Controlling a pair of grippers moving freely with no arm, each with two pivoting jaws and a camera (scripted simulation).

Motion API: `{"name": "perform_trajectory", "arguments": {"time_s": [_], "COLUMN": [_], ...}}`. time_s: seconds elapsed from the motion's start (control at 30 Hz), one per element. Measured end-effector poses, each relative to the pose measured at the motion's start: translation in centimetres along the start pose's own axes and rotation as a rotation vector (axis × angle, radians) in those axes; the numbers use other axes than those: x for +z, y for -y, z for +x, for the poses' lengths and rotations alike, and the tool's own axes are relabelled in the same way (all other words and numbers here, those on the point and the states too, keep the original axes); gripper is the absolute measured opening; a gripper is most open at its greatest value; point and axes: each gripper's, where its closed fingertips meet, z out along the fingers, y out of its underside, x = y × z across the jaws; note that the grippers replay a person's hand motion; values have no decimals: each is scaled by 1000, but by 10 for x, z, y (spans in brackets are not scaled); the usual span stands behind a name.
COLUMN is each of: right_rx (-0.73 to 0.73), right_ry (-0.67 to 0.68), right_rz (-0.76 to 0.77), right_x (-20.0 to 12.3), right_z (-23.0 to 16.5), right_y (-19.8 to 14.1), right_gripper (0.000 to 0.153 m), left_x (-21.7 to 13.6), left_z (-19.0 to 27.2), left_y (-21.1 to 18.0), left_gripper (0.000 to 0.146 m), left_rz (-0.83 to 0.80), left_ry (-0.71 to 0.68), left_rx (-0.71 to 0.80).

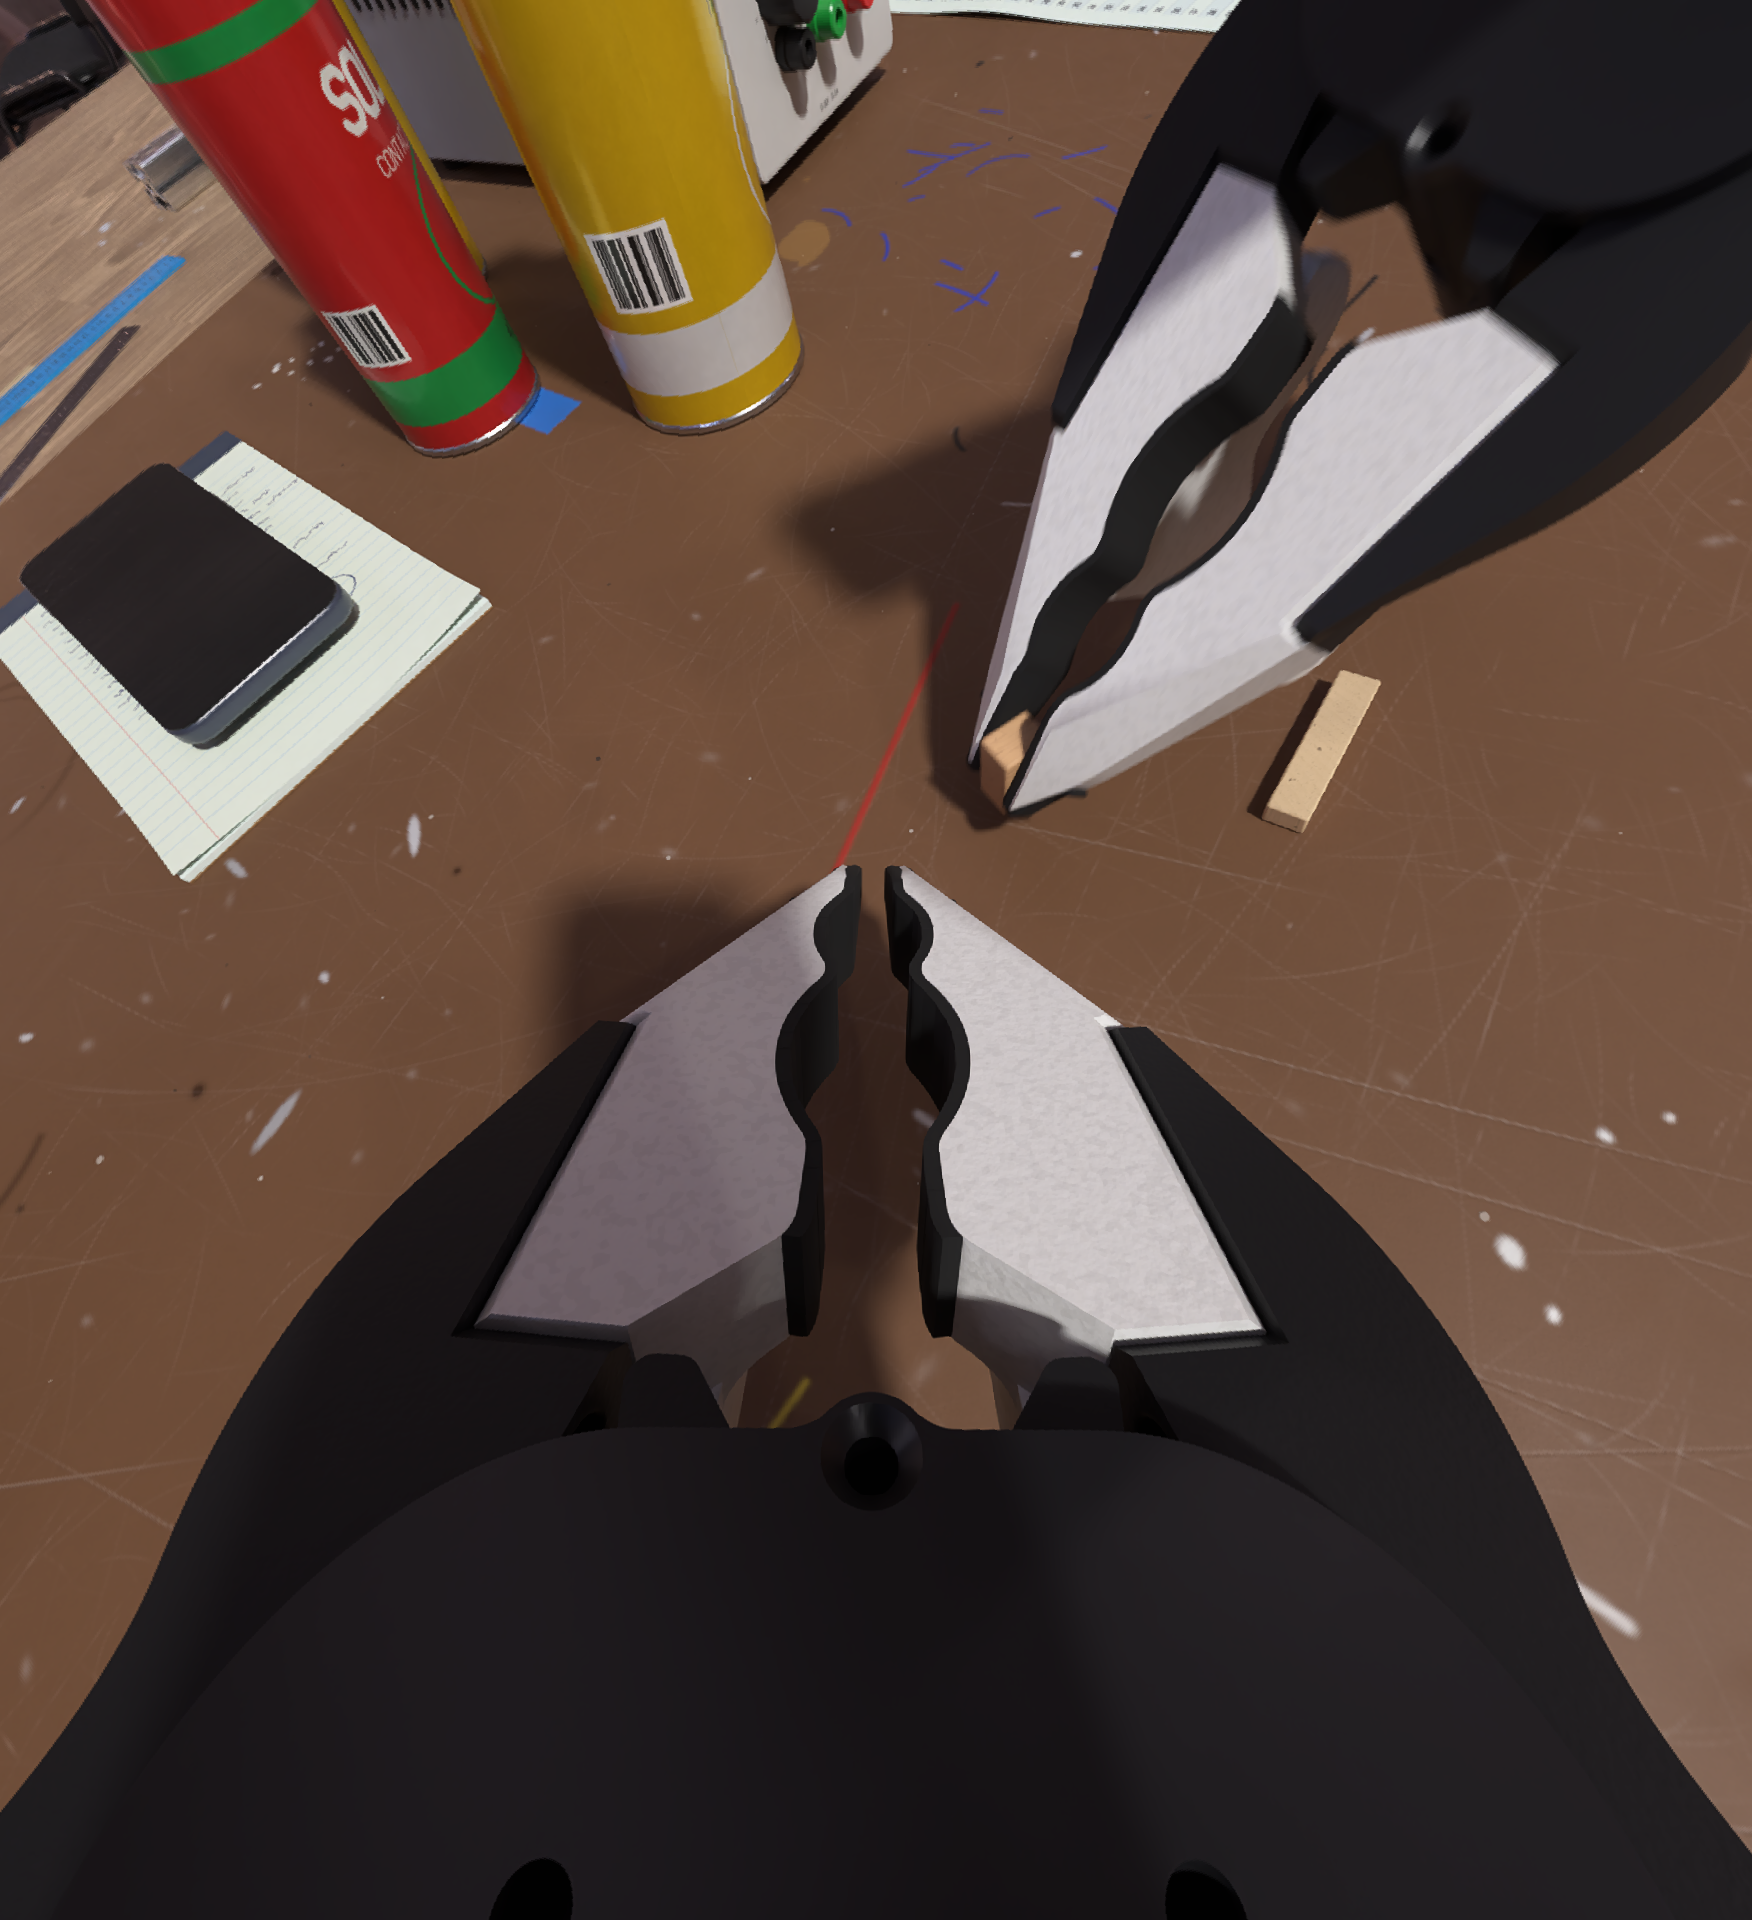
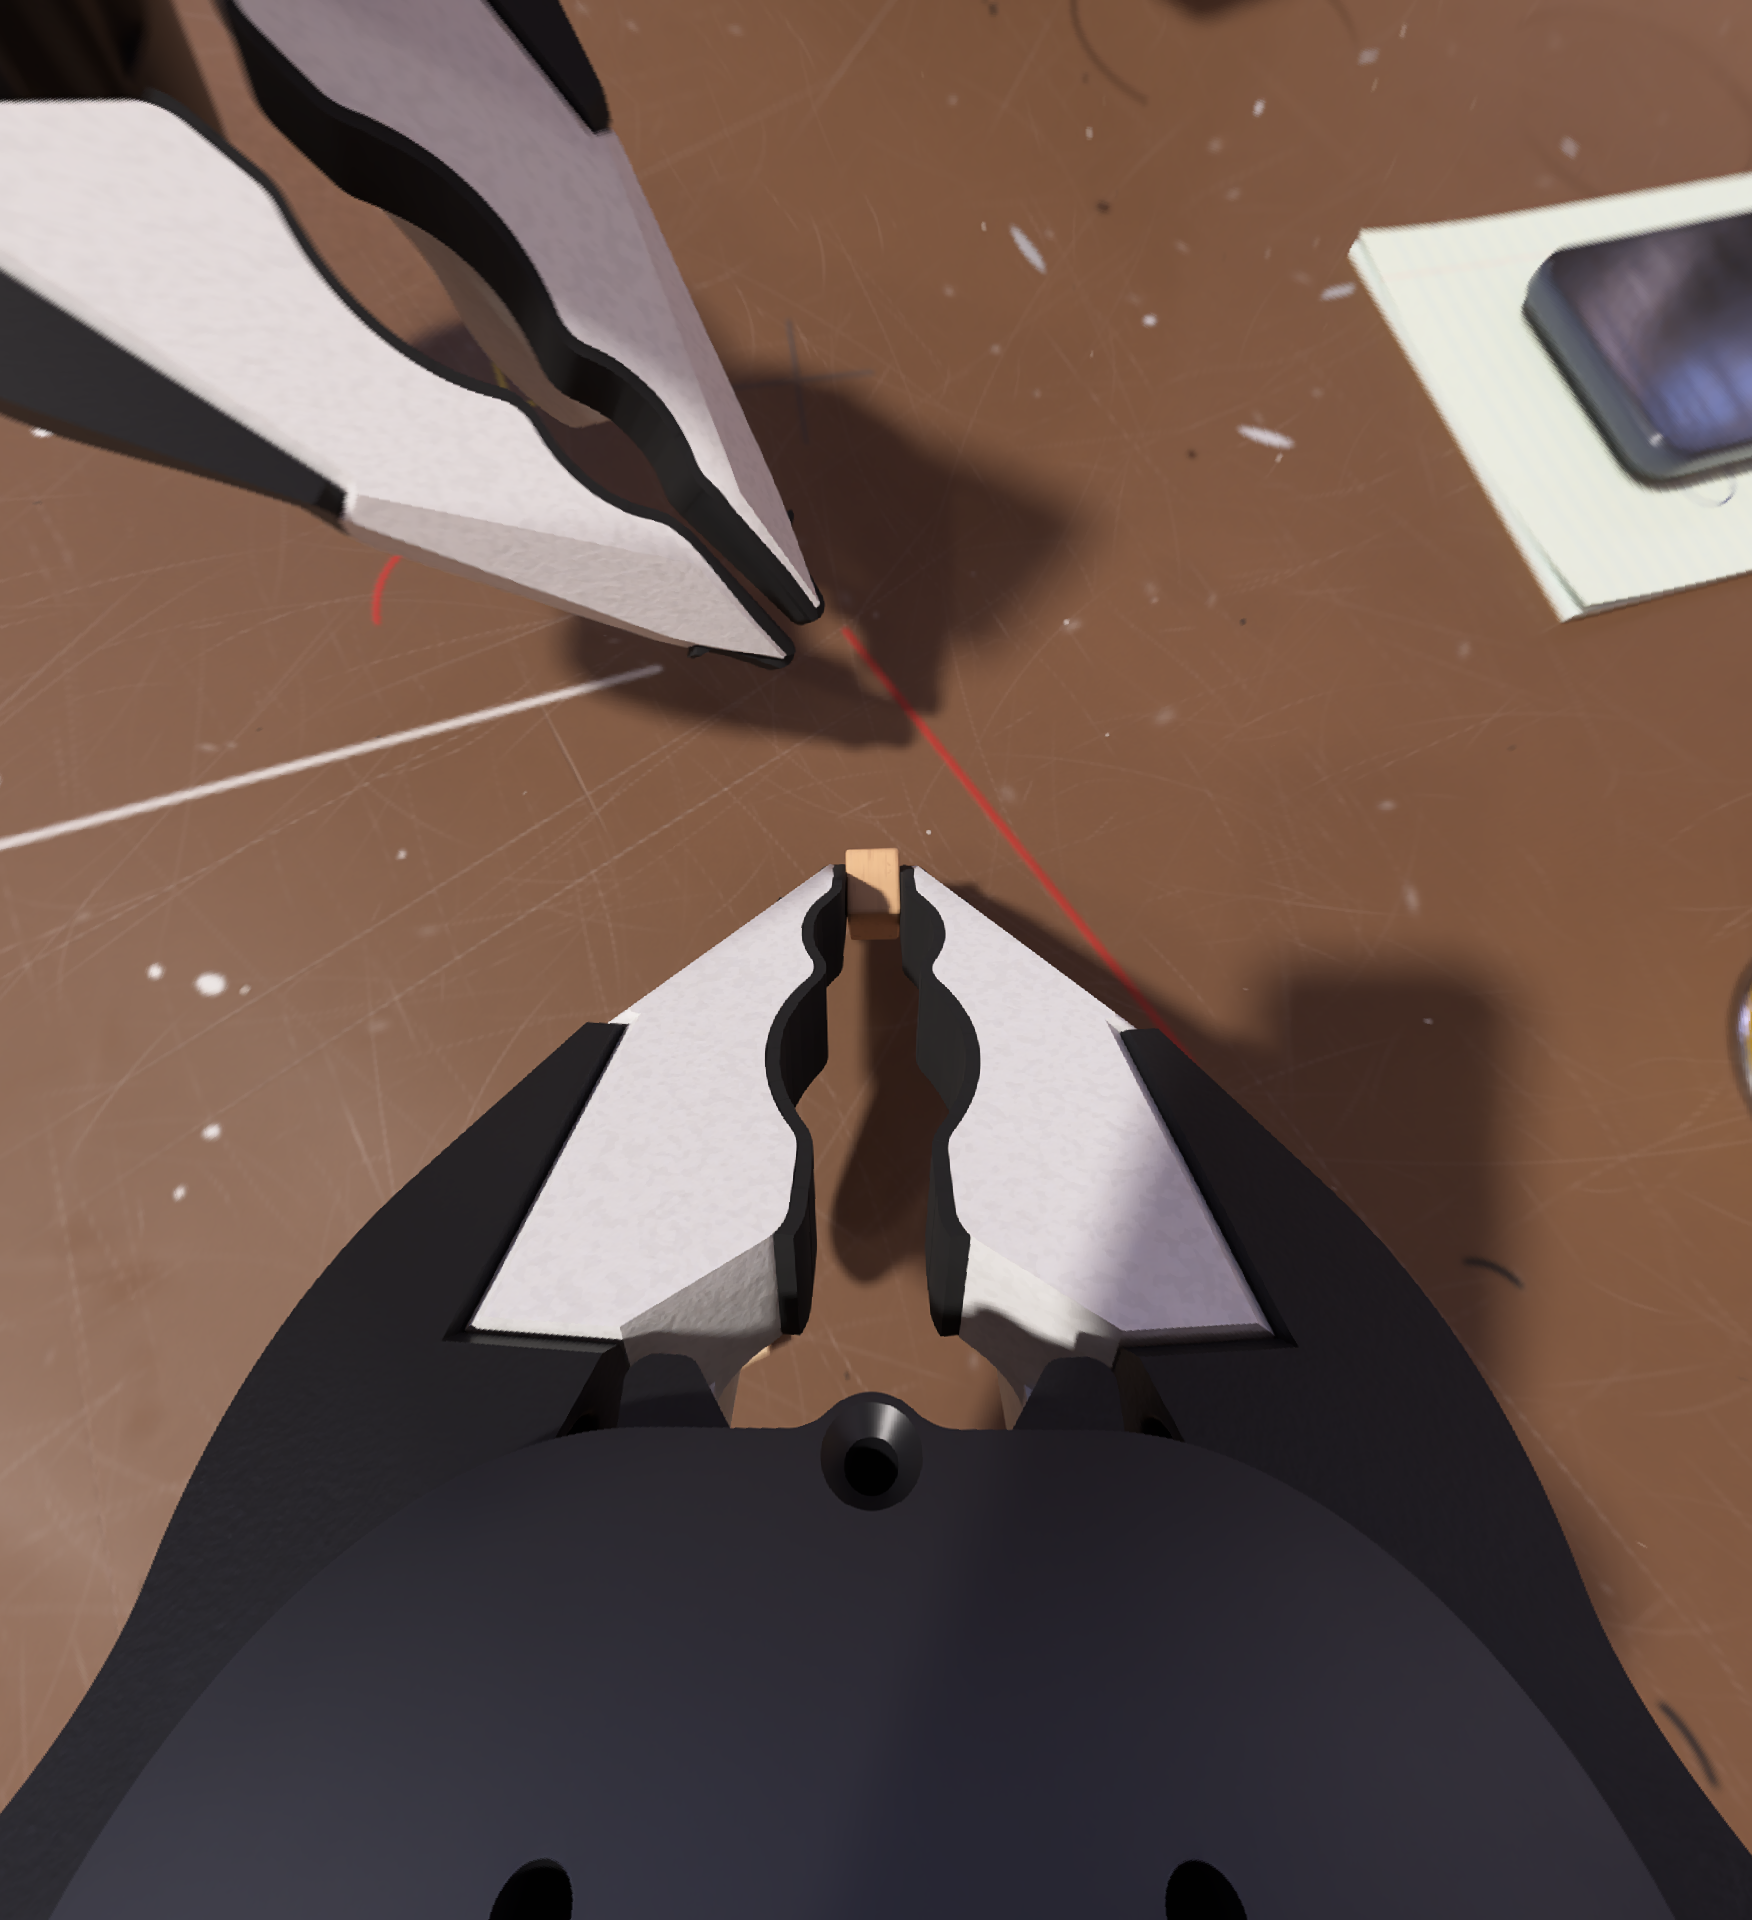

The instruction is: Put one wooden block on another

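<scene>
My right gripper (image 2: 872, 883) is shut on a small wooden block (image 2: 872, 878), pinched at its fingertips just above the brown table. The left wrist view shows this gripper (image 1: 1004, 781) at the upper right, with the block's end (image 1: 1002, 743) sticking out of its tips. A second, longer wooden block (image 1: 1319, 753) lies flat on the table just right of those tips. My left gripper (image 1: 872, 881) is shut and empty, hovering over bare table a short way left of the held block. It also shows in the right wrist view (image 2: 799, 632) at the upper left.
A red can (image 1: 363, 239) and a yellow can (image 1: 674, 229) stand at the back left, in front of a white instrument box (image 1: 830, 94). A black phone (image 1: 186, 597) lies on a notepad (image 1: 352, 675) at the left. A blue ruler (image 1: 51, 364) lies at the far left.
</scene>
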Motion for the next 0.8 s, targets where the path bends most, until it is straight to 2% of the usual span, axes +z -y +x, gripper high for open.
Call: {"name": "perform_trajectory", "arguments": {"time_s": [0.13,0.3,0.37,0.5,0.8], "right_rx": [-83,-258,-290,-247,-307], "right_ry": [20,168,225,352,336], "right_rz": [48,71,57,34,-28], "right_x": [-27,-57,-59,-58,-45], "right_z": [0,-10,-13,-24,-34], "right_y": [1,-17,-28,-37,-46], "right_gripper": [9,9,9,9,9], "left_x": [0,2,2,1,2], "left_z": [0,7,9,10,10], "left_y": [0,-2,-1,0,-1], "left_gripper": [4,5,5,5,5], "left_rz": [3,-6,-5,4,-2], "left_ry": [2,-22,-23,-17,-20], "left_rx": [10,28,46,63,61]}}
